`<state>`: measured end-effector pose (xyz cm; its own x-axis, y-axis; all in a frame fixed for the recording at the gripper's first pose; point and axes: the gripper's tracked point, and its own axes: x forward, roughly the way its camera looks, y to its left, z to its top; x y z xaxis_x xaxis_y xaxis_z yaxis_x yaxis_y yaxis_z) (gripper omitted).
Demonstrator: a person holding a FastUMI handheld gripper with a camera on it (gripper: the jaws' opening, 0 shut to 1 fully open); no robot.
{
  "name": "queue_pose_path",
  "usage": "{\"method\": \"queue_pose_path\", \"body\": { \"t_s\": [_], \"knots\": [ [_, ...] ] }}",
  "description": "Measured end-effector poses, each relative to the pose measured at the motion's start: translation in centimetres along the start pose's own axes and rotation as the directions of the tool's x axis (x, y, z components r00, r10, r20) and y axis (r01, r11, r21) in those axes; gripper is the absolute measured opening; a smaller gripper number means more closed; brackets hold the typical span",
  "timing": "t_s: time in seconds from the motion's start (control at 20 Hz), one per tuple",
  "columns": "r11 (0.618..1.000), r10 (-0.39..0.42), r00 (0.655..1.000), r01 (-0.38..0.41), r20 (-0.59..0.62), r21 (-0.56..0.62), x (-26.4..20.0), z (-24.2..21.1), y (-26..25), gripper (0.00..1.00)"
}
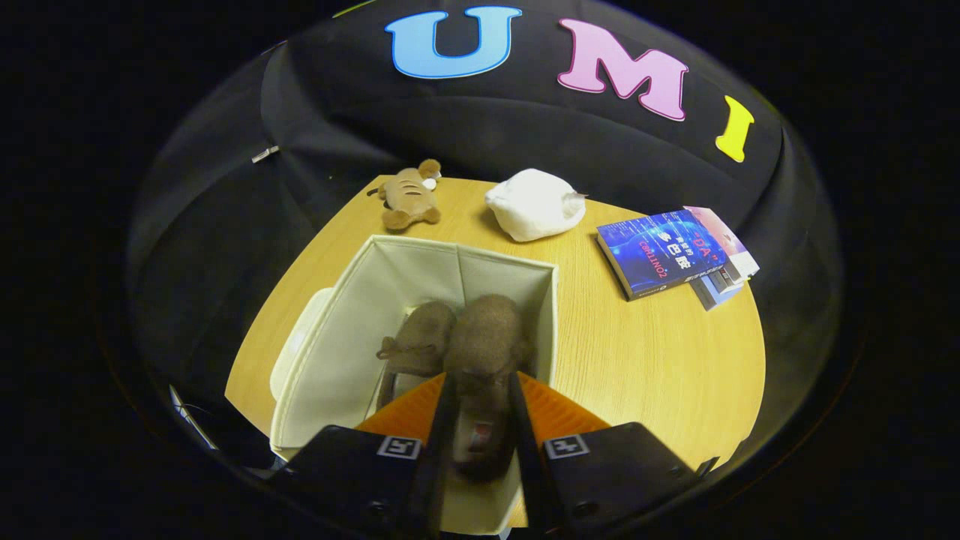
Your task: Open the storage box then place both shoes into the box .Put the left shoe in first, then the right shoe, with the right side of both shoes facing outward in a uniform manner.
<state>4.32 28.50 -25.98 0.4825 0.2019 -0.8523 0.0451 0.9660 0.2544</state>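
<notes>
Lowering the second shoe into the box, the gripper pinches it between both fingers, heel end toward the camera. One shoe already lies inside, touching the held one at its 9 o'clock. The lid sits against the box at 9 o'clock on the table. By my judgement this is the last step: set the shoe down beside its mate, facing the same way, then spread the fingers and lift clear.
</notes>
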Motion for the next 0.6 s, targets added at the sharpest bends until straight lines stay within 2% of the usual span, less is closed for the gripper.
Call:
{"method": "queue_pose_path", "body": {
  "t_s": [0.1,0.2,0.45,0.6],
  "knots": [
    [0.999,0.040,0.999,-0.040,0.002,0.002,-0.2,0.0,0.8,0.71],
    [0.999,0.045,0.999,-0.044,0.015,-0.016,-0.7,0.2,0.8,0.98],
    [0.998,0.055,0.995,-0.053,0.088,-0.033,-1.9,1.1,0.2,0.99],
    [0.997,0.079,0.976,-0.080,0.205,-0.003,-4.3,3.5,-1.3,0.99]
  ]
}}
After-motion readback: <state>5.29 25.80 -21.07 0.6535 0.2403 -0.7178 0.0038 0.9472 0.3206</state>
